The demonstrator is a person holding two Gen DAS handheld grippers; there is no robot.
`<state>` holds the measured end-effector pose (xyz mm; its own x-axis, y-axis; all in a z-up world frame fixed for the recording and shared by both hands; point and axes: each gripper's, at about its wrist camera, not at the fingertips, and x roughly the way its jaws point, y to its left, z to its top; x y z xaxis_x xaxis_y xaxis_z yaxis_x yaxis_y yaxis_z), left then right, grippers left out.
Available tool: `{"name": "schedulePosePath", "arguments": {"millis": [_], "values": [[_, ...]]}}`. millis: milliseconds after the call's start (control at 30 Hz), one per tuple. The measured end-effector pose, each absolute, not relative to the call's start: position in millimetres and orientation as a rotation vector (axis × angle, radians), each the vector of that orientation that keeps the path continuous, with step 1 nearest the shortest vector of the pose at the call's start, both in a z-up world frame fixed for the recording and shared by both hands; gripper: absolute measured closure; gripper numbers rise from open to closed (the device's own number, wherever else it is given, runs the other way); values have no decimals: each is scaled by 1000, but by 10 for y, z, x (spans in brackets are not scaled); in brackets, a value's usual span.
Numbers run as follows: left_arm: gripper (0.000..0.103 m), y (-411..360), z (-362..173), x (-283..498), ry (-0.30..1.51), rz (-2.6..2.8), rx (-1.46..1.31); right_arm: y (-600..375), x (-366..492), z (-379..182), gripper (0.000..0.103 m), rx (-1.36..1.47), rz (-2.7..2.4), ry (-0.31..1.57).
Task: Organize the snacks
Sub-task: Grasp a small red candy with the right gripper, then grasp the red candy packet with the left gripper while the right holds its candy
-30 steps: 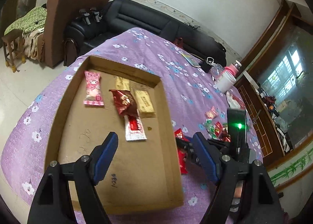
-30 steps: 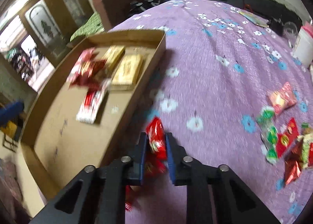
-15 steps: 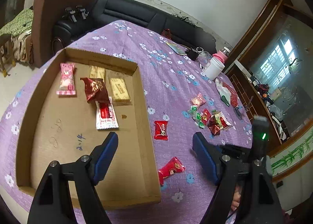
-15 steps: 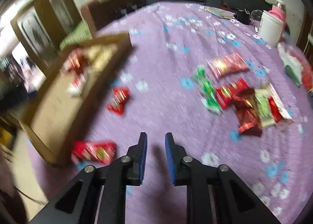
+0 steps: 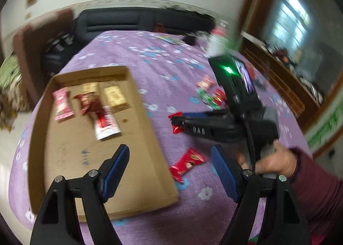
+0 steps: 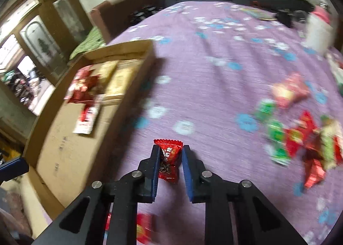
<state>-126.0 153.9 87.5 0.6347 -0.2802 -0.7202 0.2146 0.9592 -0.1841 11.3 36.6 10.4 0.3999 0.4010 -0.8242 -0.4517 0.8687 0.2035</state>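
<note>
Gripping a small red candy [image 6: 168,160], the right gripper [image 6: 170,155] has its jaws closing on the wrapper, which sits upright between the blue pads with its crimped top edge sticking out past the tips. From the left wrist view the same gripper [image 5: 178,121] reaches across from the right, a hand [image 5: 272,161] in a dark red sleeve [image 5: 319,183] behind it, and the candy shows at its tip just beside the right wall of the cardboard tray [image 5: 150,120].

The left gripper [image 5: 170,159] hangs with its jaws wide and nothing between them, over the near right part of the tray. A second red candy [image 5: 187,163] lies flat on the purple flowered cloth [image 5: 167,67] that covers the surface, between the tray's right wall and the left gripper's right finger.

Inside the tray, toward its far end, lie a pink packet [image 5: 62,103], a dark red packet [image 5: 89,101], a red and white packet [image 5: 106,125] and two tan bars [image 5: 114,96]. The dark red packet overlaps the red and white one; the rest of the tray floor is bare cardboard with some pen marks.

Well to the right on the cloth is a loose heap of snacks [image 6: 300,135] in red, green and yellow wrappers, blurred. A white container with a pink top [image 6: 319,30] stands near the far right edge, and a dark sofa [image 5: 133,20] runs behind the surface.
</note>
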Motion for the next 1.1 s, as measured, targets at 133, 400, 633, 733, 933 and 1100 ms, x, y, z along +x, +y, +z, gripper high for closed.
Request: {"name": "schedulePosePath", "arguments": {"millis": [133, 400, 633, 733, 933, 1100], "values": [[25, 1152, 721, -1192, 864, -383, 65, -93, 78, 99, 81, -33, 482, 1025], [38, 726, 329, -886, 998, -456, 283, -621, -68, 91, 81, 46, 465, 1018], [72, 761, 179, -791, 1071, -445, 282, -701, -98, 70, 81, 73, 485, 1004], [72, 746, 175, -743, 1076, -437, 231, -757, -126, 62, 81, 91, 491, 1005], [72, 435, 169, -583, 1051, -467, 189, -1025, -243, 67, 82, 81, 420, 982], [71, 368, 232, -498, 1032, -509, 75, -1241, -279, 81, 82, 65, 340, 961]]}}
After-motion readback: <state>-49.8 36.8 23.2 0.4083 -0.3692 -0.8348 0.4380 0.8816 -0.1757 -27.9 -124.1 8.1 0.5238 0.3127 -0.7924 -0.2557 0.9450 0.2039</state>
